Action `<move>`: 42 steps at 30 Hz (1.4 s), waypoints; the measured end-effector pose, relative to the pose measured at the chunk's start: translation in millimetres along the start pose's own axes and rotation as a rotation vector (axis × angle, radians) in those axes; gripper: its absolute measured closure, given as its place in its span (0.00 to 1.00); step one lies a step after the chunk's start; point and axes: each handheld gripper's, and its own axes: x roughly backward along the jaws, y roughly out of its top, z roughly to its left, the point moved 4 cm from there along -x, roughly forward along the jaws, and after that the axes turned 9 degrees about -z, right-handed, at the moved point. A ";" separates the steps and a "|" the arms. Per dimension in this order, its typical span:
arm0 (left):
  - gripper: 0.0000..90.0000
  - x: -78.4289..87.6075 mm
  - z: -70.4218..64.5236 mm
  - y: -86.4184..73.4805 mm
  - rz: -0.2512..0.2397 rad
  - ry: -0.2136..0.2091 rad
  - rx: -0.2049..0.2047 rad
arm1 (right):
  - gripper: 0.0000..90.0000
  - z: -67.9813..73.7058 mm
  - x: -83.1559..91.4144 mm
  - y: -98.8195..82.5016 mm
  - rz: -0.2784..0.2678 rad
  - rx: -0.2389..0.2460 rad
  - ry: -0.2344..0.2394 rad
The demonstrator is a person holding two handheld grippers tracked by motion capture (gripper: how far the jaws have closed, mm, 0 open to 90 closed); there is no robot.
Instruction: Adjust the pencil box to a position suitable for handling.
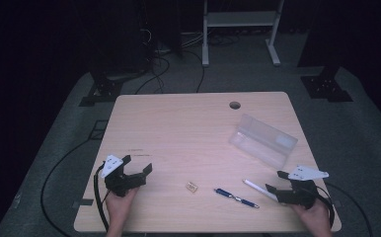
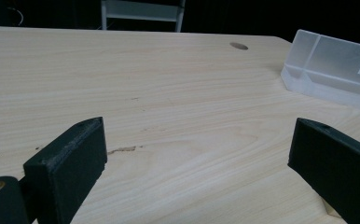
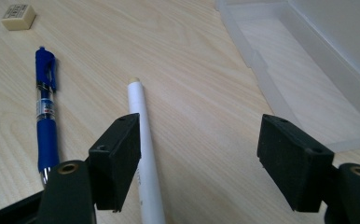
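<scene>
Lying flat on the worktop (image 1: 178, 133) near its right front part, the white pen (image 3: 143, 140) runs lengthwise just inside the left jaw of the right claw (image 3: 201, 158). In the right claw view its pale tip points away from the camera, and its body passes beside that jaw and out of the bottom of the frame. The jaws stand spread wide with bare wood between them, and neither pad presses on the pen. In the high view the right claw (image 1: 276, 181) sits at the pen's (image 1: 258, 188) near end, held by the person's right hand (image 1: 317, 217) at the front right corner.

Just beside the white pen, to its left, lies a blue pen (image 3: 45, 116) with a clear middle section, roughly parallel to it but apart. Farther left again rests a small tan eraser (image 1: 192, 186), well clear of both pens.

Behind the right claw, a clear plastic case (image 1: 263, 139) lies open on the worktop, its lid raised.

At the front left, the left hand (image 1: 119, 205) holds the left claw (image 1: 139, 165), whose jaws are likewise spread wide over bare wood. A round hole (image 1: 235, 105) marks the far edge of the worktop.
</scene>
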 end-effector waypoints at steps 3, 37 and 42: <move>0.04 2.4 -0.2 0.9 -0.008 0.002 0.001 | 0.34 -2.2 1.2 0.3 -0.015 0.000 -0.003; 0.04 7.3 3.2 2.0 -0.021 0.002 0.011 | 0.30 -19.8 -16.6 47.4 0.006 0.004 0.003; 0.04 6.8 2.8 1.7 -0.020 0.004 0.012 | 0.30 -25.0 -25.7 52.3 0.016 -0.007 0.010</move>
